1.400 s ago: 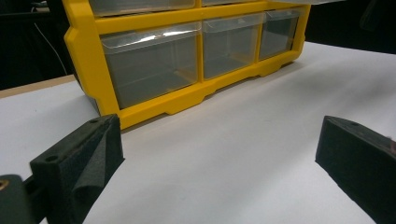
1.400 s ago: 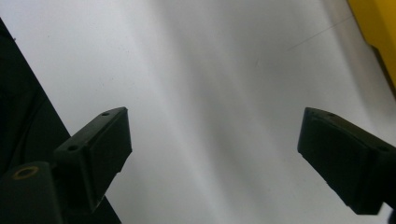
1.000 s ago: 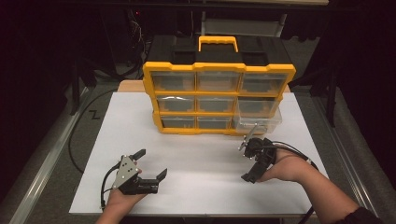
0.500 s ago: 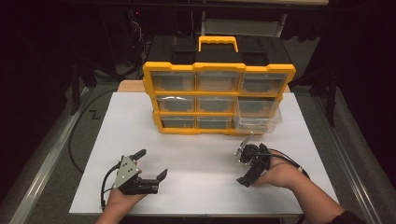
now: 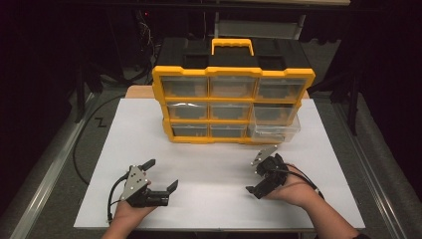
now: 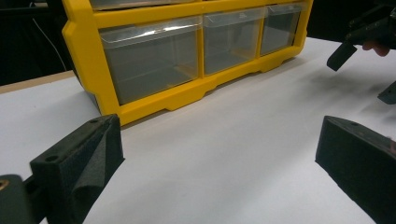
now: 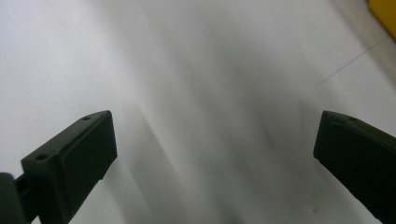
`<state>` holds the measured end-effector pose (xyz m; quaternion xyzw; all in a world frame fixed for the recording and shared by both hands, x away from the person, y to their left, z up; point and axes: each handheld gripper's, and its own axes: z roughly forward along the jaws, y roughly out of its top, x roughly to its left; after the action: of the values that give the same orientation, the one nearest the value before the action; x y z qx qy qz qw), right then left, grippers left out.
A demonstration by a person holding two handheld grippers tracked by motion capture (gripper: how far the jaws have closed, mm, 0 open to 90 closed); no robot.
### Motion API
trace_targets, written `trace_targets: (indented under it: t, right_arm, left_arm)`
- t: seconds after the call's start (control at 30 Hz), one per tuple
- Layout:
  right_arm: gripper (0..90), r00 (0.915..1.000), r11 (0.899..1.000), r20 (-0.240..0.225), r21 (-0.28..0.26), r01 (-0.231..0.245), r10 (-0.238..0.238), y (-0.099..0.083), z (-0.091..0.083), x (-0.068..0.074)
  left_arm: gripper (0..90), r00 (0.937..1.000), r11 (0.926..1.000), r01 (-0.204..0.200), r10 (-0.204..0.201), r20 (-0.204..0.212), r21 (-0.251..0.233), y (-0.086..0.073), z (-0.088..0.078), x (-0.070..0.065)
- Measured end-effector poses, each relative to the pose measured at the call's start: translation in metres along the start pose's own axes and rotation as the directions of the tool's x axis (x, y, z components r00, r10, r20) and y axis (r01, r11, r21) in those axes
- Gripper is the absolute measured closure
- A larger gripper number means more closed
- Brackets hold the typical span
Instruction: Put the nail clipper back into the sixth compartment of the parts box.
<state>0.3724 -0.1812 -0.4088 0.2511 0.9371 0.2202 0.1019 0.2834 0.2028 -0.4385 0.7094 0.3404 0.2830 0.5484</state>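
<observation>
A yellow organizer (image 5: 234,72) with clear drawers and a black top stands at the back middle of the white table (image 5: 214,199). Its lower right drawer (image 5: 274,128) sticks out toward me. My left gripper (image 5: 160,175) rests open on the table at the front left, with nothing between its wide-apart jaws. In the left gripper view that gripper (image 6: 219,158) faces the organizer's bottom row (image 6: 187,56). My right gripper (image 5: 255,181) hovers at the front right, short of the pulled-out drawer and pointing left and down. It (image 7: 215,154) is open over bare table.
A black cable (image 5: 82,149) runs along the table's left side. A metal rail (image 5: 45,184) borders the left edge. Dark equipment stands behind the organizer. The other hand's gripper (image 6: 355,42) is at the upper right of the left gripper view.
My right gripper has drawn back from the pulled-out drawer, toward me and slightly left, tipping down toward the table. The left gripper has not moved.
</observation>
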Motion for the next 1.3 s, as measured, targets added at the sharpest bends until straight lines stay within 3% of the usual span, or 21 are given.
trace_targets:
  t: [0.17, 0.33, 0.47, 0.6, 0.83, 1.1, 1.2, 1.3]
  right_arm:
    - [0.8, 0.9994, 0.993, 0.015, -0.117, -0.031, 0.033, -0.005, 0.000, -0.002]
    - [0.8, 0.9983, 0.974, 0.020, -0.222, -0.050, 0.056, -0.009, 0.000, -0.001]
    - [0.7, 0.9956, 0.952, 0.023, -0.294, -0.080, 0.091, -0.013, -0.001, 0.000]
    - [0.8, 0.9918, 0.926, 0.032, -0.363, -0.104, 0.124, -0.017, -0.003, 0.002]
    - [0.8, 0.9796, 0.859, 0.054, -0.491, -0.143, 0.193, -0.026, -0.007, 0.007]
    - [0.8, 0.9593, 0.782, 0.061, -0.594, -0.187, 0.276, -0.044, -0.011, 0.010]
    - [0.8, 0.9528, 0.777, 0.072, -0.599, -0.195, 0.295, -0.050, -0.009, 0.009]
    - [0.8, 0.9504, 0.780, 0.077, -0.594, -0.200, 0.302, -0.053, -0.007, 0.007]
  left_arm:
    - [1.6, 1.0000, 1.0000, 0.002, -0.002, -0.004, 0.004, 0.000, 0.000, 0.001]
    - [1.6, 1.0000, 0.9999, 0.002, -0.002, -0.006, 0.011, -0.001, 0.000, 0.002]
    - [1.6, 1.0000, 0.9999, 0.006, -0.006, -0.008, 0.011, -0.002, 0.000, 0.003]
    - [1.6, 0.9999, 0.9999, 0.004, -0.003, -0.012, 0.010, -0.002, -0.001, 0.004]
    - [0.9, 0.9998, 0.9999, 0.007, -0.007, -0.018, 0.010, -0.001, 0.003, 0.005]
    - [0.6, 0.9998, 0.9999, 0.006, -0.005, -0.021, 0.012, -0.001, 0.006, 0.005]
    - [0.6, 0.9996, 0.9997, -0.005, 0.006, -0.026, 0.023, -0.001, 0.007, 0.005]
    - [0.6, 0.9996, 0.9996, -0.003, 0.004, -0.026, 0.029, -0.002, 0.008, 0.006]
